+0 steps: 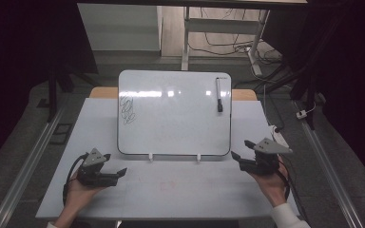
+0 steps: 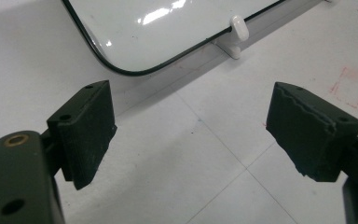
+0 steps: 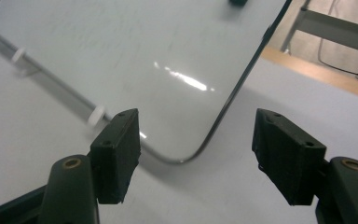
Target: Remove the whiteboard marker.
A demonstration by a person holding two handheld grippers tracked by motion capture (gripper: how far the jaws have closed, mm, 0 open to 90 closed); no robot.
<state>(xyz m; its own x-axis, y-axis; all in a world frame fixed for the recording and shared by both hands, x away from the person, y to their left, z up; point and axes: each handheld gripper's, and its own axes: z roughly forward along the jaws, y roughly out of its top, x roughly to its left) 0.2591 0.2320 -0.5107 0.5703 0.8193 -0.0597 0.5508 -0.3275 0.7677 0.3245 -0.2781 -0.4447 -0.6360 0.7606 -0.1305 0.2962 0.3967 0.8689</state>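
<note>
Whiteboard (image 1: 171,118) carries a marker (image 1: 218,95) and scribble (image 1: 128,110); both jaws empty.

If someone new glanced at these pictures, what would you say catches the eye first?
Probably the whiteboard lying in the middle of the table, with a dark scribble at its left edge and a marker resting near its right edge. Next come the two grippers held just in front of it, the left gripper and the right gripper, both with jaws open and nothing between them.
</note>
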